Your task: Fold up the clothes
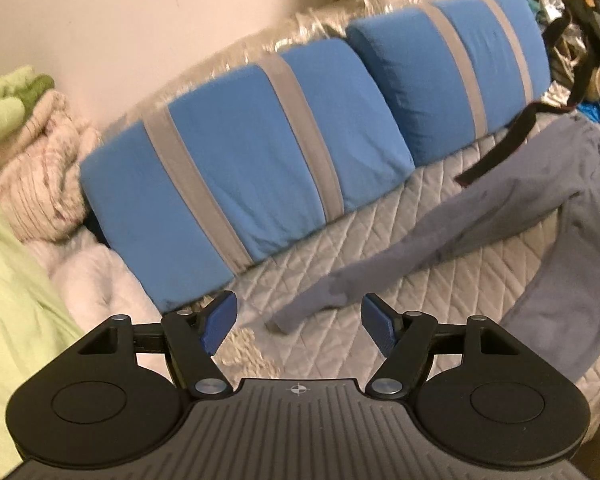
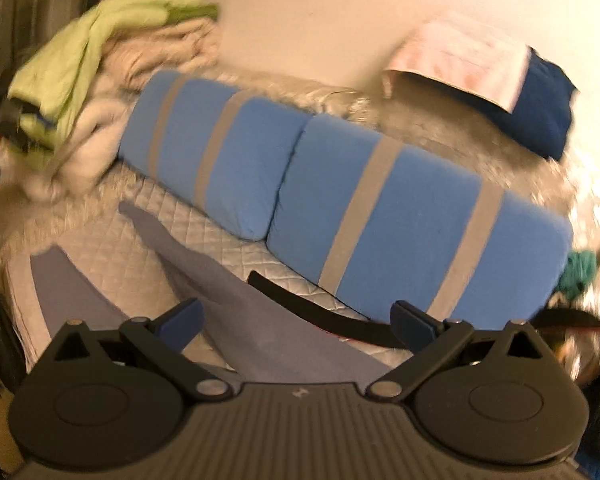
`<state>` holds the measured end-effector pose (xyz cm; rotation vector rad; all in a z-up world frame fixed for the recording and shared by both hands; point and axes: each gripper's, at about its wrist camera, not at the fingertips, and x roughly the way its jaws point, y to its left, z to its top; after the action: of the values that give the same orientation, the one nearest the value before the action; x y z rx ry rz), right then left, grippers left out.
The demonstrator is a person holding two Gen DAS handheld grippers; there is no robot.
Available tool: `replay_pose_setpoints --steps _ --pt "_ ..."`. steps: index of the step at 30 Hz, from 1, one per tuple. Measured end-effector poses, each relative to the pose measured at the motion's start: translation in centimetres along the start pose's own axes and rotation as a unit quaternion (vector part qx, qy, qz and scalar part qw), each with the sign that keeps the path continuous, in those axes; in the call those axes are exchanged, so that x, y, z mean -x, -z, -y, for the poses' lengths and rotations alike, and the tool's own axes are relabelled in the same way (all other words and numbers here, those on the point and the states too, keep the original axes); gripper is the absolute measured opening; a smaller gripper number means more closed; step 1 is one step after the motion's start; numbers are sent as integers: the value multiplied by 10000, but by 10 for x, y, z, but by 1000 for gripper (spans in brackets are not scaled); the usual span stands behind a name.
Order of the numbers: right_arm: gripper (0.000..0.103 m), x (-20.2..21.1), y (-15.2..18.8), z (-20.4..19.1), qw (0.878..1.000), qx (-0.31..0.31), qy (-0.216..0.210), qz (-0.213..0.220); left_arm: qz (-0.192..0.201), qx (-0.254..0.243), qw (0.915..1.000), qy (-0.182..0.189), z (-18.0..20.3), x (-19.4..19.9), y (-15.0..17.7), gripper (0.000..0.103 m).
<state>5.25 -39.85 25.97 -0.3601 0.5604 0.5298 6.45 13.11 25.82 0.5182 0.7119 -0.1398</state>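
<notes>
Right, the task garment is a pair of grey-blue pants (image 1: 512, 216) lying on a white quilted bed cover (image 1: 340, 248), in front of two blue cushions w/ grey stripes (image 1: 260, 152) that lean against the wall. Fabric looks soft and matte, w/ a few darker blotches near one leg's lower part. Legs are splayed apart in a V, not stacked: one runs long and narrow toward the left gripper (image 1: 298, 324), its cuff ending just beyond the fingertips; the other leg drops to the bed's near edge. Some creases, mostly flat. A black strap (image 1: 500, 148) lies across the cover beside the upper part of the pants.

From the right wrist view the same pants (image 2: 268, 320) spread under and ahead of the right gripper (image 2: 296, 322), both legs fanning away to the left, strap (image 2: 320, 308) curving just beside them.

Both grippers: jaws spread wide, nothing between them, no contact w/ cloth visible.

Off to the side, a heap of green and cream bedding (image 1: 28, 152) is piled by the wall.
</notes>
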Motion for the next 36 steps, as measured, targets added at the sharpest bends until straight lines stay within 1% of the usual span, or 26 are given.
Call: replay_pose_setpoints --steps 1,3,6,8,10,11,14,15,17,19,21,24,25,27,28,29,32,36 --pt "103 -10 -1 -9 9999 169 22 16 95 78 9999 12 4 -2 -3 78" --pt "103 -39 1 -29 9990 453 3 49 272 275 9992 84 15 -12 -6 78" --pt "100 -94 14 -60 9954 960 4 46 359 450 9982 182 43 -39 -3 78" --pt "96 -134 27 -85 9916 1294 -23 -1 428 412 9980 192 65 -58 0 78" --pt "87 -171 39 -108 9883 1519 -62 -78 581 335 9976 152 88 -73 4 78" --pt "80 -189 44 -117 9877 1556 -87 -128 670 313 9972 112 99 -80 6 78" --pt "72 -239 58 -139 9875 1536 -191 -282 903 272 9955 38 127 -97 12 78" --pt "70 -254 63 -144 9879 1497 -234 -334 976 292 9948 -22 135 -101 13 78" --pt "65 -285 70 -153 9873 1501 -261 -462 1073 414 9933 -129 145 -111 18 78" --pt "60 -305 75 -156 9874 1442 -292 -585 1125 661 9913 -196 150 -119 23 78" --pt "56 -323 81 -158 9880 1340 -332 -692 1134 919 9891 -172 151 -128 29 78" --pt "51 -339 86 -157 9888 1190 -408 -805 1142 1131 9870 -88 151 -140 39 78" --pt "46 -343 87 -158 9888 1162 -429 -831 1134 1173 9866 -91 150 -144 42 78" --pt "17 -348 88 -159 9889 1118 -440 -870 1044 1354 9853 -24 146 -151 48 78" --pt "7 -349 88 -158 9896 1060 -436 -873 992 1454 9844 17 144 -156 50 78" --pt "2 -349 88 -158 9900 1037 -425 -859 925 1536 9838 79 141 -160 53 78" --pt "2 -339 85 -164 9889 1222 -338 -779 785 1474 9856 250 137 -171 61 78" --pt "2 -311 79 -174 9857 1579 -239 -536 500 1441 9880 248 133 -186 74 78"
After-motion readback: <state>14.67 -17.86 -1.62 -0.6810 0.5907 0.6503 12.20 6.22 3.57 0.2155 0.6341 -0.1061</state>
